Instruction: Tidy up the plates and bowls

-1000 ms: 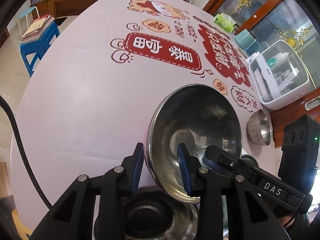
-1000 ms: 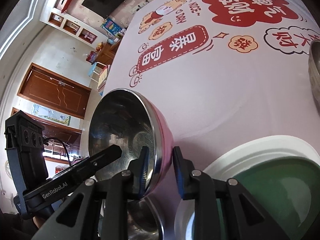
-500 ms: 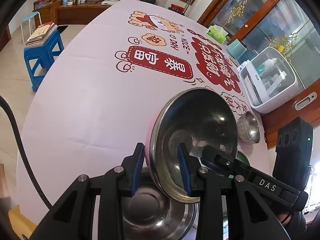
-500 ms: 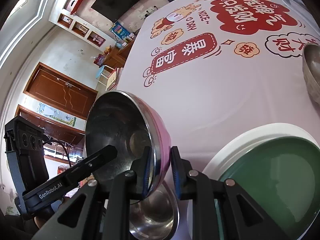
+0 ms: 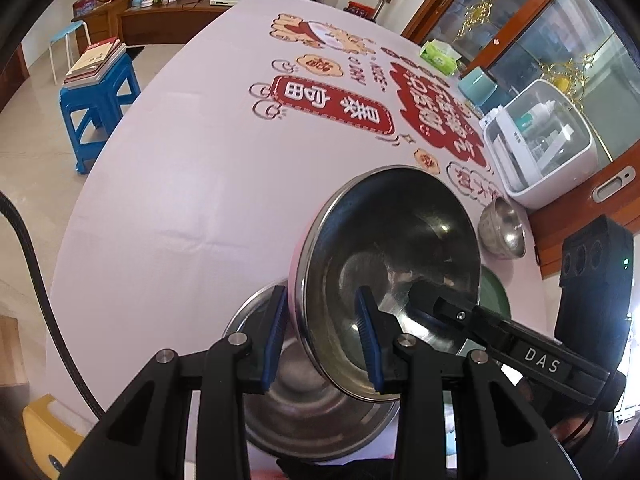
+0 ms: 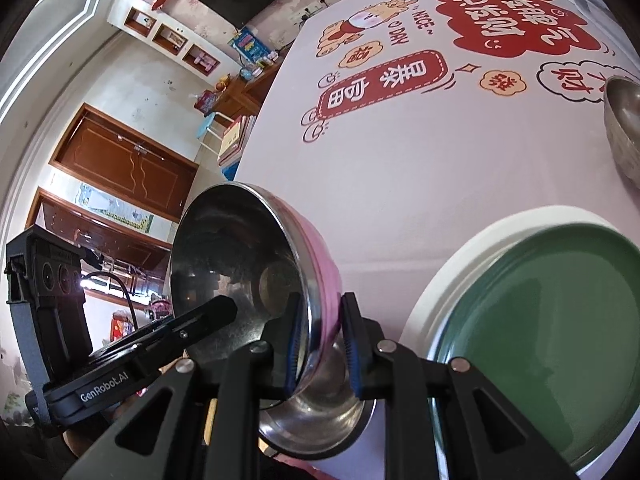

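A steel bowl with a pink outside [image 5: 396, 256] [image 6: 256, 264] hangs tilted in the air. My left gripper [image 5: 322, 336] is shut on its rim from one side. My right gripper [image 6: 320, 344] is shut on the rim from the other side. Right below it a larger steel bowl [image 5: 296, 408] [image 6: 320, 420] sits on the table. A green plate on a white plate [image 6: 540, 320] lies to the right. A small steel bowl [image 5: 502, 228] [image 6: 624, 120] stands farther right.
The round table has a pale pink cloth with red prints [image 5: 332, 104]. A white storage box [image 5: 540, 144] stands at the far right edge. A blue stool with books [image 5: 100, 96] stands off the table's left side.
Both grippers have lifted the pink bowl higher and tilted it more upright. The larger steel bowl beneath shows more fully now.
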Tool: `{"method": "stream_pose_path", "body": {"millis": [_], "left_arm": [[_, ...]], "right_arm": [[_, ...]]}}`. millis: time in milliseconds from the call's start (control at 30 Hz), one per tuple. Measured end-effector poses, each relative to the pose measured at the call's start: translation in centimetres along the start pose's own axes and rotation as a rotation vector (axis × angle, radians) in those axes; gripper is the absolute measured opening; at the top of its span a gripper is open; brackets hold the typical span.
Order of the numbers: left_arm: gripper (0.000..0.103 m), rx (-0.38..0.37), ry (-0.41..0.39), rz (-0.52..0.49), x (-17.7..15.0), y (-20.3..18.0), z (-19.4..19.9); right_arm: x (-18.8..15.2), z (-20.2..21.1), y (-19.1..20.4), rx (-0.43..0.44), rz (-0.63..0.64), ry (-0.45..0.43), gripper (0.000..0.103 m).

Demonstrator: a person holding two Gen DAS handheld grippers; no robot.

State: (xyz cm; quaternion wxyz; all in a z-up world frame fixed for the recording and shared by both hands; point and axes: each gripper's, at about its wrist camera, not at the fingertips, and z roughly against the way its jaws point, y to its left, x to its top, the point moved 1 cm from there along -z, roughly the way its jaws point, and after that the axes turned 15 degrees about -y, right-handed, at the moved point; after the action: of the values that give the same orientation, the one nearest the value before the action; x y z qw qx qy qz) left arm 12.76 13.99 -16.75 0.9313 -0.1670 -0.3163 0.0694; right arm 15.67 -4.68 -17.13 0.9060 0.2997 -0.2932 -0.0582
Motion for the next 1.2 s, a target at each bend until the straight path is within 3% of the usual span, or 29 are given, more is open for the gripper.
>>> {"method": "stream_pose_path", "body": {"millis": [567,667,800,1200], "left_arm": [[0.033,0.074,0.092,0.002,-4.1,1.6,1.2],[0.033,0.079,0.087,0.014,-4.6,2.0,1.8],[0.033,0.078,0.062,0.016,-4.8,2.0,2.6],[0.034,0.017,0.002,-0.034,-6.1,0.4,5.1]], "right_arm": [[-4.0,0.5,-0.2,-0.050,-0.021,0.081,0.026],[-4.3,0.7,0.0,-0.035,-0.023,0.080,0.039],[-4.5,1.2,0.5,-0.024,-0.012,0.059,0.046],[-5.9,4.5,0.7,-0.058,0.002,-0.016,0.051]]}}
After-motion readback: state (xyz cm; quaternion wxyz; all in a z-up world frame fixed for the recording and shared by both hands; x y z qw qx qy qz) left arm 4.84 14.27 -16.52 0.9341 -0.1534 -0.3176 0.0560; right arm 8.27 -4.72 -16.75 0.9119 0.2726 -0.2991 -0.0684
